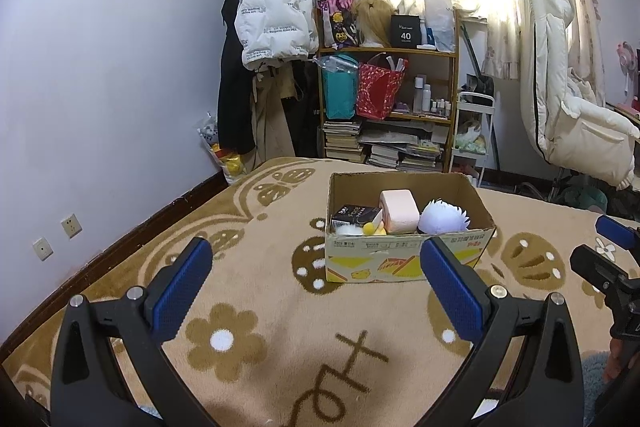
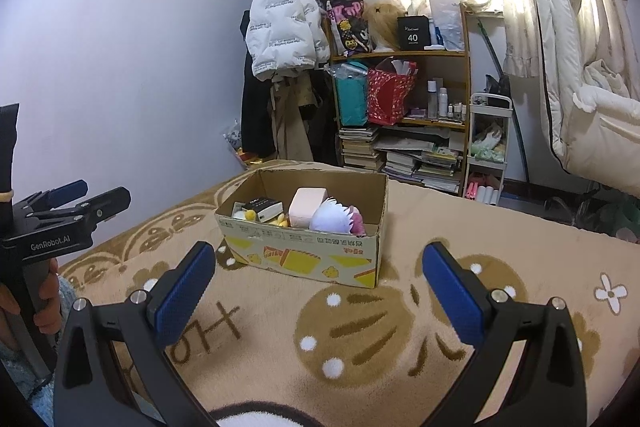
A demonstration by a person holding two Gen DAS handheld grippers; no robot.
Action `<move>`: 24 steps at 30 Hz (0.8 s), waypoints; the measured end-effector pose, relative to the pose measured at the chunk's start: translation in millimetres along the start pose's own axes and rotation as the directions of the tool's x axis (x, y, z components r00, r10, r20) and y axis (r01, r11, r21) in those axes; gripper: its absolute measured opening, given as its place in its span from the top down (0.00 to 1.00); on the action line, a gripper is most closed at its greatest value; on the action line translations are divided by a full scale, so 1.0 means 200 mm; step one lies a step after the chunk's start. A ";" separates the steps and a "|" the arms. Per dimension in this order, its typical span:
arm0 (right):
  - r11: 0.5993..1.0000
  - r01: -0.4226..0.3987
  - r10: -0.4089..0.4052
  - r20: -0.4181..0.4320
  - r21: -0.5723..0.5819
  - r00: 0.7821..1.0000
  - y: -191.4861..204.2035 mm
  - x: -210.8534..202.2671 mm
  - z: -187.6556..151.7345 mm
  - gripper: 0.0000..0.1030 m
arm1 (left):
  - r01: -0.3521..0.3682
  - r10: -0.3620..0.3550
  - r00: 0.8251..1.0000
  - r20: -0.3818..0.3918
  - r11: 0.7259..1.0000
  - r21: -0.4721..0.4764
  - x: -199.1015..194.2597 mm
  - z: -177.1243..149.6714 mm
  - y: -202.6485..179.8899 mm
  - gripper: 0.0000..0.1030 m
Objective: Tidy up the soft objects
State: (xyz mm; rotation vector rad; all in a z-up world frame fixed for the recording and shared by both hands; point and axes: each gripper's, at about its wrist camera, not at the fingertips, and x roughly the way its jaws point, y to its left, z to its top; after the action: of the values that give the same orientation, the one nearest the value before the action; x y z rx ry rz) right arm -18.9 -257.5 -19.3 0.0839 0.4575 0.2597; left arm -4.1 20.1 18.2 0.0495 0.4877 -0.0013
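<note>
Your left claw and right claw: both spread wide, empty, above the patterned bed blanket. Ahead on that blanket sits the cardboard box, holding a pink block, white-spiked plush, black packet and yellow pompom. Only your right view shows the plush's pink side and your hand on the left grip.
</note>
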 end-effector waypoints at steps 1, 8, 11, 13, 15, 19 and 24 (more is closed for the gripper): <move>1.000 0.000 0.000 -0.003 -0.002 1.000 0.00 0.00 0.00 0.00 | 0.000 0.000 1.000 -0.002 1.000 0.002 0.00 0.00 0.00 0.00; 1.000 -0.009 0.009 -0.001 0.018 1.000 -0.04 0.00 -0.01 0.00 | -0.006 0.006 1.000 -0.008 1.000 0.009 0.01 0.00 0.01 0.00; 1.000 -0.007 0.007 -0.005 0.014 1.000 -0.05 0.00 -0.01 0.00 | -0.011 0.011 1.000 -0.006 1.000 0.018 0.01 0.00 0.00 0.00; 1.000 -0.006 0.006 -0.006 0.010 1.000 -0.05 0.00 -0.01 0.00 | -0.008 0.008 1.000 -0.006 1.000 0.023 0.01 0.00 -0.01 0.00; 1.000 -0.007 0.007 -0.004 0.007 1.000 -0.05 0.00 -0.01 0.00 | -0.009 0.009 1.000 -0.005 1.000 0.024 0.01 0.00 -0.01 0.00; 1.000 -0.007 0.007 -0.009 -0.008 1.000 -0.07 -0.01 -0.02 0.00 | -0.011 0.011 1.000 -0.006 1.000 0.024 0.01 0.00 -0.01 0.00; 1.000 -0.001 0.000 -0.009 -0.004 1.000 -0.04 0.00 -0.02 0.00 | -0.009 0.010 1.000 -0.007 1.000 0.028 0.00 0.00 -0.01 0.00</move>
State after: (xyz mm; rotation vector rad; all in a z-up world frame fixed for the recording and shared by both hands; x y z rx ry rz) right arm -18.3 -265.7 -24.5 0.0788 0.4663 0.2616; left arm -3.2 17.2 18.0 0.0792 0.4948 0.0014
